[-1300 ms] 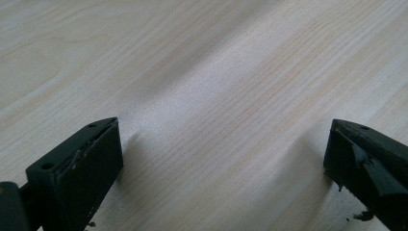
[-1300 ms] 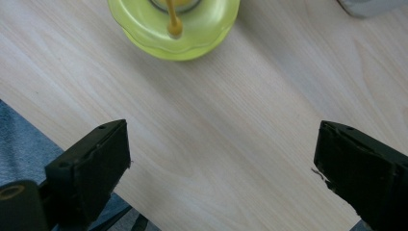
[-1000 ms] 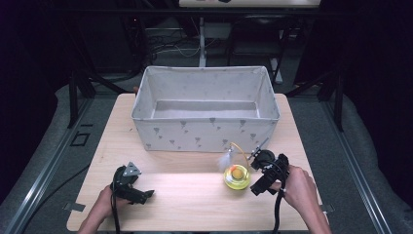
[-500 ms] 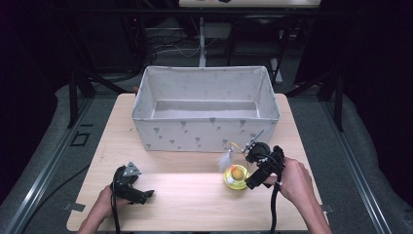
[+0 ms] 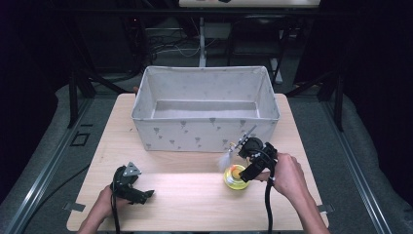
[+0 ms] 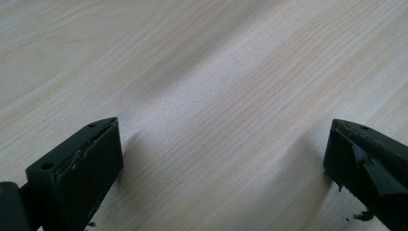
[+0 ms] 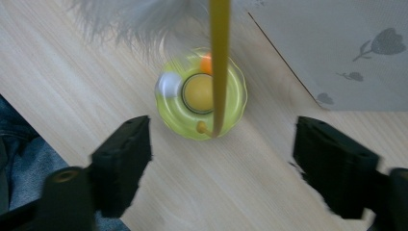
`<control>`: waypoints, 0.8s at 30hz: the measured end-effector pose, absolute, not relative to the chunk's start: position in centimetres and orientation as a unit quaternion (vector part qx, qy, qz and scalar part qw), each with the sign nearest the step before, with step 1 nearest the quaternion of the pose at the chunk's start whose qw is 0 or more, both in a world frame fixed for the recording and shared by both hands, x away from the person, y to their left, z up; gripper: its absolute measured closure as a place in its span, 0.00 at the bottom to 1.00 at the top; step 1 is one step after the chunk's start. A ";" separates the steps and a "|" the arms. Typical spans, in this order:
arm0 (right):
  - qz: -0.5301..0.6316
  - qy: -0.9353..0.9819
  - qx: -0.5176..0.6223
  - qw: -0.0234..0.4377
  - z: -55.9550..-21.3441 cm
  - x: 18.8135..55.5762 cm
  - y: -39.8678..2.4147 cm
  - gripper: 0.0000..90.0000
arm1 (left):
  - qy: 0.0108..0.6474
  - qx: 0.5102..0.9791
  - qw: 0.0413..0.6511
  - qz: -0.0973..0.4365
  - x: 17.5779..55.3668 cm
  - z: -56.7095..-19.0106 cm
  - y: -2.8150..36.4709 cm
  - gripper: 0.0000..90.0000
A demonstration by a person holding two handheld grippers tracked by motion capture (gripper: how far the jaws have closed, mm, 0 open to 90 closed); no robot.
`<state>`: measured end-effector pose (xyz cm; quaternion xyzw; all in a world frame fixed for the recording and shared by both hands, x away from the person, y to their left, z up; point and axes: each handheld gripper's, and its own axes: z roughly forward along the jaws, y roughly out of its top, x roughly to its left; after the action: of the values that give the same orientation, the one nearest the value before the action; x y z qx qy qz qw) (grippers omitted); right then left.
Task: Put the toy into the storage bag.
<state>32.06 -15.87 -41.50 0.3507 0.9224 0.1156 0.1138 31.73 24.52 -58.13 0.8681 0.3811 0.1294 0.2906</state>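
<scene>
One small round toy [image 7: 199, 94] sits flat on the bench [image 5: 195, 195], just in front of the grey fabric bin [image 5: 204, 105]: a translucent yellow-green ring with an orange ball and a whitish ball in its track, a yellow hub, and a yellow stick rising to a white feather tuft. Right gripper [image 7: 221, 159] hovers above it, fingers released and just been closing, nothing between them. Left gripper [image 6: 221, 159] rests low on bare wood, fingers spread wide.
</scene>
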 end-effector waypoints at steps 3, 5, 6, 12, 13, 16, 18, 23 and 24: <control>0.116 0.923 0.349 0.112 -41.4 32.1 -15.7 0.33 | 0.381 0.868 0.291 0.129 31.7 -58.1 24.5 0.00; 0.110 0.924 0.347 0.117 -41.0 32.1 -15.5 0.44 | 0.381 0.868 0.291 0.129 31.7 -58.1 24.5 0.00; 0.107 0.924 0.347 0.117 -40.9 32.1 -15.5 0.48 | 0.381 0.868 0.291 0.130 31.7 -58.1 24.5 0.00; 0.097 0.926 0.342 0.125 -40.5 32.1 -15.0 0.67 | 0.381 0.868 0.291 0.129 31.7 -58.1 24.5 0.00; 0.097 0.926 0.342 0.125 -40.5 32.1 -15.0 0.67 | 0.381 0.868 0.291 0.129 31.7 -58.1 24.5 0.00; 0.087 0.932 0.334 0.114 -40.6 32.2 -14.8 0.73 | 0.381 0.868 0.291 0.129 31.7 -58.1 24.5 0.00; 0.088 0.932 0.333 0.109 -40.6 32.3 -14.7 0.77 | 0.381 0.868 0.291 0.129 31.7 -58.1 24.5 0.00; 0.088 0.932 0.334 0.106 -40.8 32.5 -14.7 0.86 | 0.381 0.868 0.291 0.130 31.7 -58.1 24.5 0.00; 0.085 0.933 0.334 0.107 -40.8 32.6 -14.7 0.91 | 0.381 0.868 0.291 0.130 31.7 -58.1 24.5 0.00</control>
<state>32.63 -14.70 -40.75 0.3344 0.9325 0.0847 0.1067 31.73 24.52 -58.13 0.8681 0.3811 0.1296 0.2906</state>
